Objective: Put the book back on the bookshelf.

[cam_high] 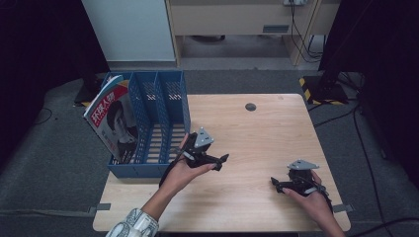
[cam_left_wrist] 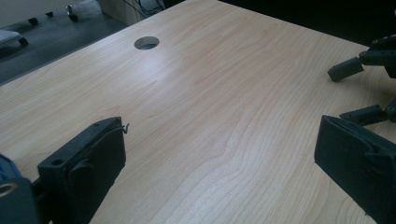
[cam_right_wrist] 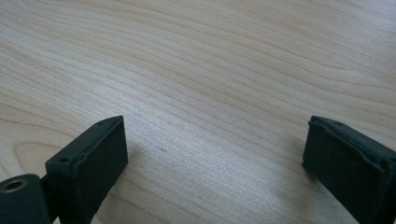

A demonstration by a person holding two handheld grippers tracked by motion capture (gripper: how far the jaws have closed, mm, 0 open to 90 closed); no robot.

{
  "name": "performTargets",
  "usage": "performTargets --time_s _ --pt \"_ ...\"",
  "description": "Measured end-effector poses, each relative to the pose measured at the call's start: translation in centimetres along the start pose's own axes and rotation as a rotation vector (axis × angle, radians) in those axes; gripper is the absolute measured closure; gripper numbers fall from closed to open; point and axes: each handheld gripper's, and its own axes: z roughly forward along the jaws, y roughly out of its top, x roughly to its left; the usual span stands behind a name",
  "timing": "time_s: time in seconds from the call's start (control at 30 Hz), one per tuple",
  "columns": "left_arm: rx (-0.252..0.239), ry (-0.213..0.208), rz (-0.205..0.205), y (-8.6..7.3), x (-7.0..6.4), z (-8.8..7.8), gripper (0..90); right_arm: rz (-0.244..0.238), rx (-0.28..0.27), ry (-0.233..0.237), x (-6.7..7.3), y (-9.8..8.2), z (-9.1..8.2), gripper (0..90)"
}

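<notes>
My left gripper (cam_high: 223, 160) hovers over the middle of the wooden table (cam_high: 267, 133), just right of the blue file rack (cam_high: 148, 121), and points right. Its jaws stand wide apart with bare wood between them (cam_left_wrist: 219, 154). My right gripper (cam_high: 274, 183) rests near the table's front right corner, pointing left, open, with nothing between its jaws (cam_right_wrist: 215, 154). The left gripper view also catches the right gripper (cam_left_wrist: 369, 88) farther off at the right edge. A magazine (cam_high: 112, 121) with a red cover stands tilted in the rack's leftmost slot.
A round cable hole (cam_high: 250, 106) sits near the table's far edge. The blue rack has three slots and occupies the table's left side. Cables (cam_high: 360, 128) run across the dark floor to the right. A pale cabinet (cam_high: 237, 24) stands beyond the table.
</notes>
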Motion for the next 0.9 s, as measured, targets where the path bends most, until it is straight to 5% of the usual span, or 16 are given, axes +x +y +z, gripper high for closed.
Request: performTargets --time_s 0.57,0.9 --pt "0.064 -0.039 0.008 -0.2 -2.4 3.7 2.3 -0.001 0.001 0.001 0.0 0.0 0.0 6.8" --pt "0.096 -0.059 -0.022 -1.4 -3.3 5.4 2.6 -0.003 0.001 0.002 0.0 -0.1 -0.1 6.8"
